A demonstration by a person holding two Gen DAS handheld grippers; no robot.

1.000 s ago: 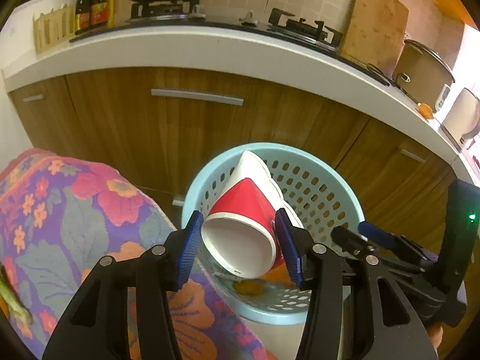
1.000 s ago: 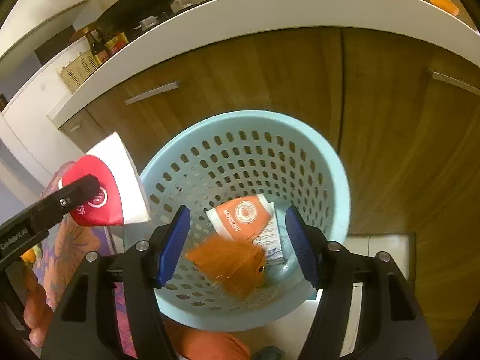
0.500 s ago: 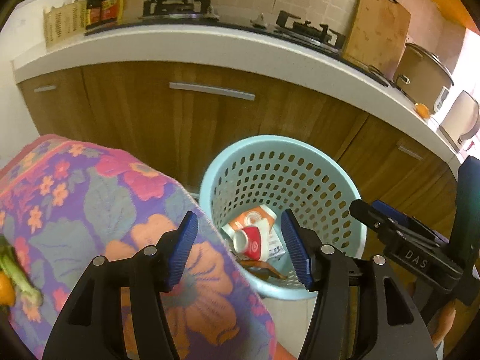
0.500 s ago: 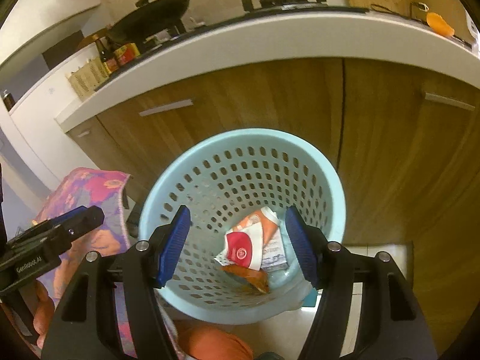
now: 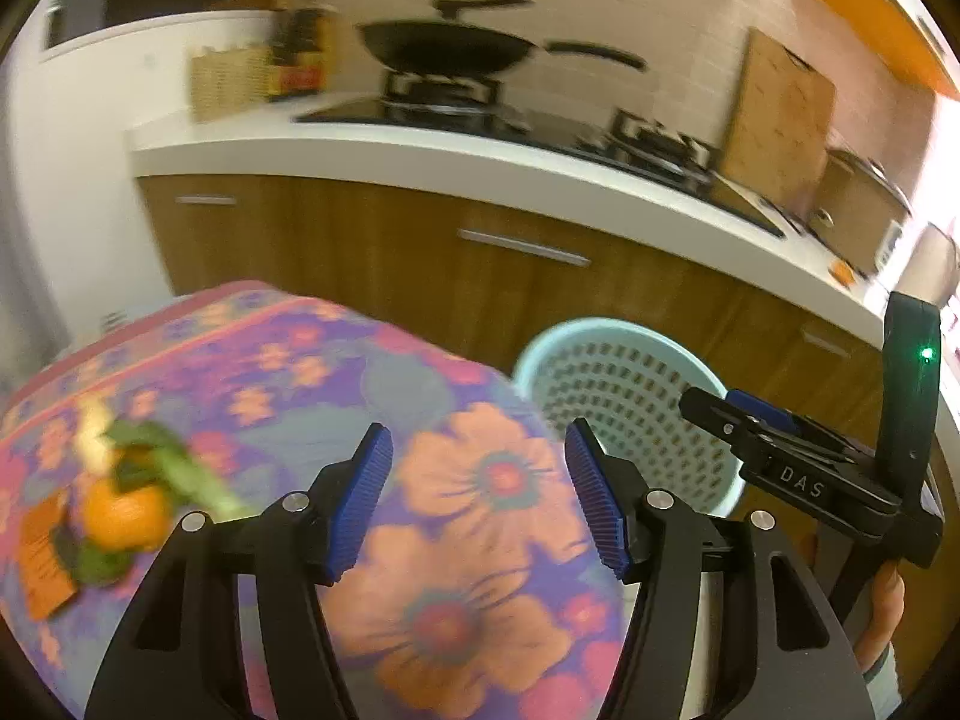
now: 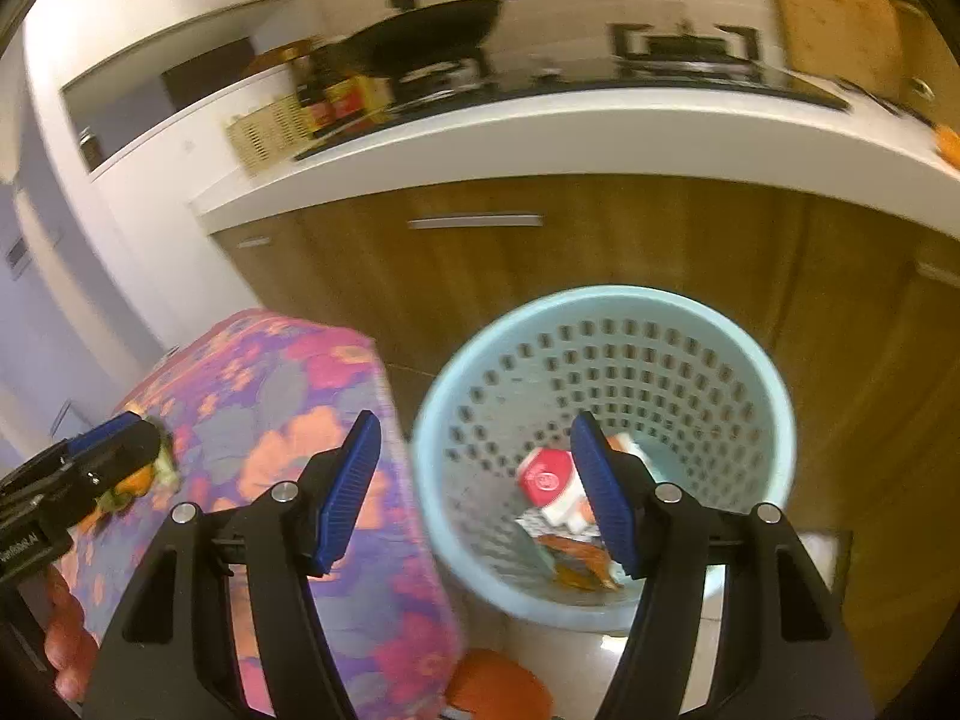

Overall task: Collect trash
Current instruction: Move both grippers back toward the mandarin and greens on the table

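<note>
On the flowered surface at left lie orange peel and green scraps, the next trash. The left tool, empty, jaws opening, should approach them squarely. Right tool released. Blue basket holds the red cup; cabinets behind.

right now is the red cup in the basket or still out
In. The right wrist view shows the red cup lying on its side at the bottom of the basket, on top of other wrappers.
</note>
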